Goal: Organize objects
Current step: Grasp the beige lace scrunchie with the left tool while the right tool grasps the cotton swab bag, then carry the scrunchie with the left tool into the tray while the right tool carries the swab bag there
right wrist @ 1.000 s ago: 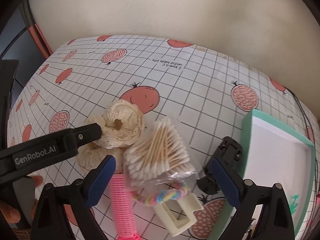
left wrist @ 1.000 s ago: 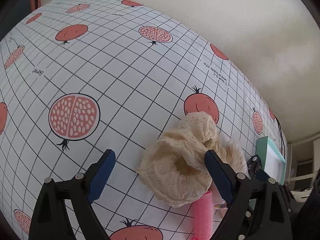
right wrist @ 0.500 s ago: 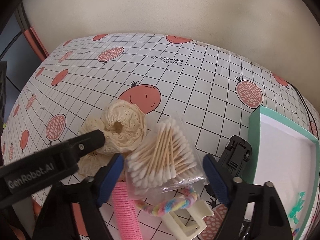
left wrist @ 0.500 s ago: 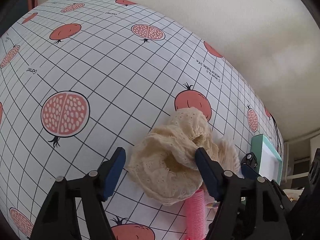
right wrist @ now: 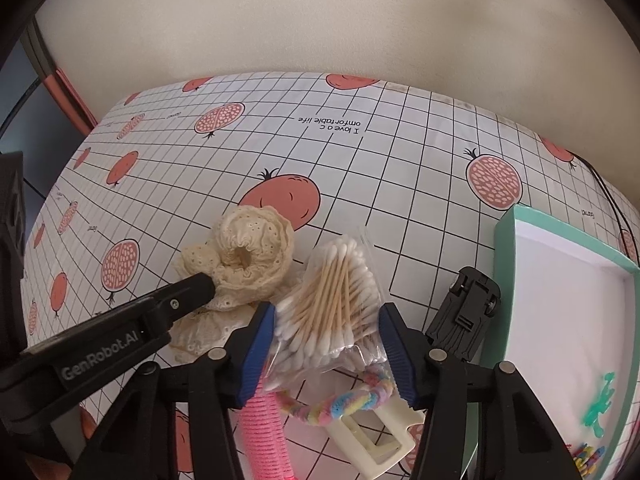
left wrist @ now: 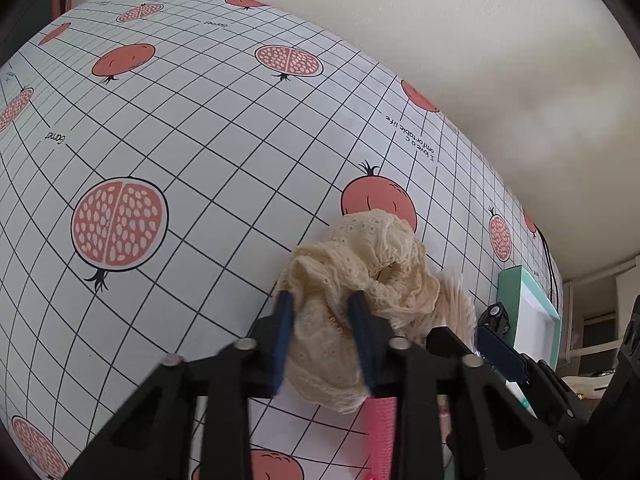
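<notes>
While its blue pads press into the folds of the cream lace scrunchie [left wrist: 360, 280], the left gripper [left wrist: 322, 332] has just been closing and now pinches that fabric near the middle of the table. Seen from the right wrist view, one black finger of that tool carries the white lettering "GenRobot.AI". The right gripper [right wrist: 326, 344] has likewise just been closing, and its pads sit against both sides of the clear bag of cotton swabs [right wrist: 332, 300], squeezing the plastic. Beneath and just in front of that bag lie a pink hair roller [right wrist: 266, 432], a pastel rainbow hair tie [right wrist: 340, 400] and a cream claw clip [right wrist: 372, 436], all crowded together and touching. A black clip [right wrist: 464, 312] rests just beside the swabs, between them and the mint-edged white tray [right wrist: 506, 280], whose near corner holds a green figure and some small coloured bits. Farther out the tablecloth [right wrist: 420, 184], gridded and printed with pomegranates, reads "I love a comfortable life" upside down, with "Garnet" repeated in small script. That far stretch is bare up to the cream wall [right wrist: 320, 20]; the cloth's left edge drops off beside a red strip.
</notes>
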Tool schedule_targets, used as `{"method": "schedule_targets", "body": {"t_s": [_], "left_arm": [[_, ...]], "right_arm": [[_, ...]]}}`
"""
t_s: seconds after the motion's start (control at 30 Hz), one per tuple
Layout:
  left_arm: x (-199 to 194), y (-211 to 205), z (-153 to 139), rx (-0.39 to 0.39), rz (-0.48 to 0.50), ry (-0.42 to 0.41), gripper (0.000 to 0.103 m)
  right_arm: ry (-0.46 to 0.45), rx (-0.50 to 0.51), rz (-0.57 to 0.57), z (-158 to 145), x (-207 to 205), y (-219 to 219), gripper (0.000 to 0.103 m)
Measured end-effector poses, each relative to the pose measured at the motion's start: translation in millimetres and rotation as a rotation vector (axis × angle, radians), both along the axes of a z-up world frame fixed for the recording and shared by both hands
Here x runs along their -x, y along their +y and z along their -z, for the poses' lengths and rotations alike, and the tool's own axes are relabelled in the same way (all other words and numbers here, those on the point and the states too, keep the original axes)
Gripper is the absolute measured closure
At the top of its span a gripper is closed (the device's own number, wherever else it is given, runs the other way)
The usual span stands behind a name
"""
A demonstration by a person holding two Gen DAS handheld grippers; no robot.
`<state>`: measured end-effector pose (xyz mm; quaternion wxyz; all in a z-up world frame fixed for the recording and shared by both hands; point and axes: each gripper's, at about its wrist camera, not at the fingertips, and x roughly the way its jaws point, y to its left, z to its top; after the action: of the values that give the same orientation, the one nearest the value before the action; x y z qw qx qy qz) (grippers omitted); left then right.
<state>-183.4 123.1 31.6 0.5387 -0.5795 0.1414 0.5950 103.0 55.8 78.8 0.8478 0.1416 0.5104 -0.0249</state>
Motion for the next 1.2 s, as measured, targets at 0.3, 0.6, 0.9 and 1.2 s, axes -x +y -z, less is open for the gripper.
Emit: {"method": "schedule_targets", "body": {"t_s": [0.3, 0.6, 0.9, 1.2], "left_arm": [[-3, -1, -4, -0.029, 0.015, 0.01, 0.092], [5, -9, -21, -0.084, 0.004, 0.004, 0.093], [23, -14, -41, -0.138, -0.036, 0.02, 0.093], [44, -24, -58, -0.19, -0.055, 0.013, 0.093]], "right_arm": [[-0.025, -0.025, 0.018, -12, 3, -6, 0.082], [-0.035, -0.006, 0.003, -21, 5, -11, 0.093], [-0.043, 0.031, -0.014, -26, 4, -12, 0.093], [-0.023, 0.05, -0.033, -13, -2, -7, 0.055]]}}
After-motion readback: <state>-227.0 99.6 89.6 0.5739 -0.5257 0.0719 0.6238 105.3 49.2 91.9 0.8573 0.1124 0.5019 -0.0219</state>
